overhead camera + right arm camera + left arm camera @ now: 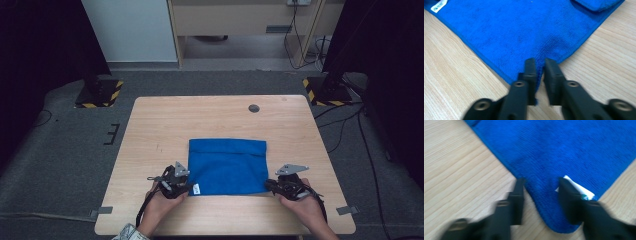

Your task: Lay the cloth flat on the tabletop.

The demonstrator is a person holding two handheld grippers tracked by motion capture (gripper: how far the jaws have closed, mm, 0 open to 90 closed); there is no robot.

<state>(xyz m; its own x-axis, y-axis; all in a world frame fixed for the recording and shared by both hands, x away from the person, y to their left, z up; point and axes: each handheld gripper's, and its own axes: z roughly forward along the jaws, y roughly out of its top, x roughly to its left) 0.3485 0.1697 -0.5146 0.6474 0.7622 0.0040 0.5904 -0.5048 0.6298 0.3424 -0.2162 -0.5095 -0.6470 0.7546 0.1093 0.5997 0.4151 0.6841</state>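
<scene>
A blue cloth (227, 165) lies flat on the wooden table (200, 115), with a folded band along its far edge. A white label (196, 189) sits at its near left corner. My left gripper (189, 186) is at that corner; in the left gripper view its jaws (541, 182) stand apart on either side of the cloth (564, 150) corner, one by the label (584, 191). My right gripper (268, 185) is at the near right corner. Its jaws (540, 62) leave a narrow gap, and a raised pinch of cloth (519, 27) stands in it.
A round cable hole (254, 108) is in the table's far right part. Grey tape marks sit at the front corners (105, 210) (347, 210). Two stands with yellow-black bases (100, 95) (327, 92) flank the table on the floor.
</scene>
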